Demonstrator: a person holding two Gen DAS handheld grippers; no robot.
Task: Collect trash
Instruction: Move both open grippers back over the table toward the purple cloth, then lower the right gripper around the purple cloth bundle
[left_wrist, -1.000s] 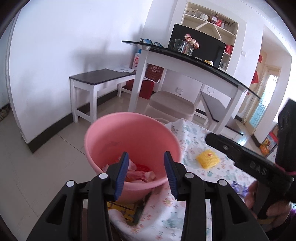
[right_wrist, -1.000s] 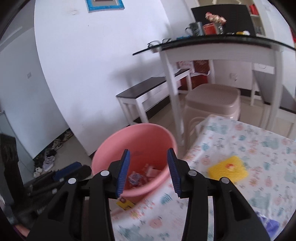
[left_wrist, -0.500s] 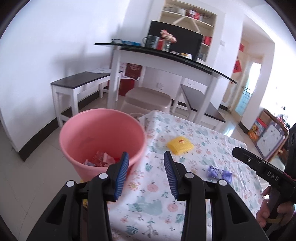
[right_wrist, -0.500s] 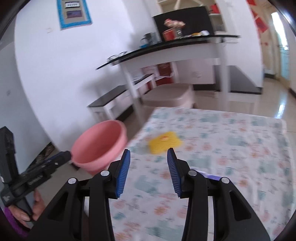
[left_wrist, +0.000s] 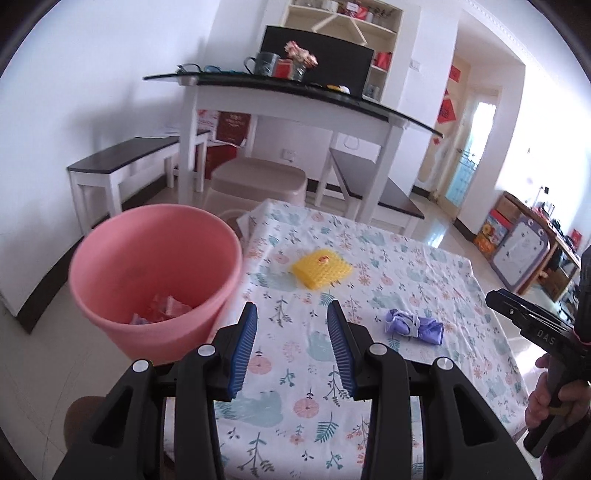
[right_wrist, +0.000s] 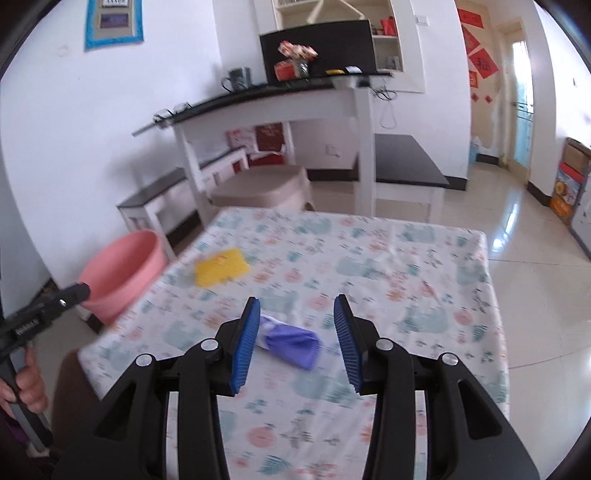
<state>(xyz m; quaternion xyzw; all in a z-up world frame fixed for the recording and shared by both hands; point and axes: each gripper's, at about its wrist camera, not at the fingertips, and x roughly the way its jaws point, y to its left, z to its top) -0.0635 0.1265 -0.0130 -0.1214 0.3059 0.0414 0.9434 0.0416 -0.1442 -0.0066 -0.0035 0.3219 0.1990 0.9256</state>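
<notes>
Both hand-held tools hang over the low table with the flower-print cloth (left_wrist: 369, 266), and neither holds anything. The left gripper (left_wrist: 291, 310), at the bottom centre of its own view, has its blue ribbed pads (left_wrist: 243, 347) spread wide above bare cloth. The right gripper (right_wrist: 295, 306) is spread just as wide, and a crumpled purple plastic wrapper (right_wrist: 291, 343) lies on the cloth in the gap seen between its pads; whether the pads touch it I cannot tell. From the left camera that same wrapper sits at centre right of the frame. Farther up the cloth, near the table's left edge, lies a flat yellow textured sponge-like square (left_wrist: 321, 271). The round pink plastic bucket (left_wrist: 155, 280) stands at the left of the frame, hard against the table's edge, with pinkish and purple scraps (left_wrist: 162, 308) in its bottom.
</notes>
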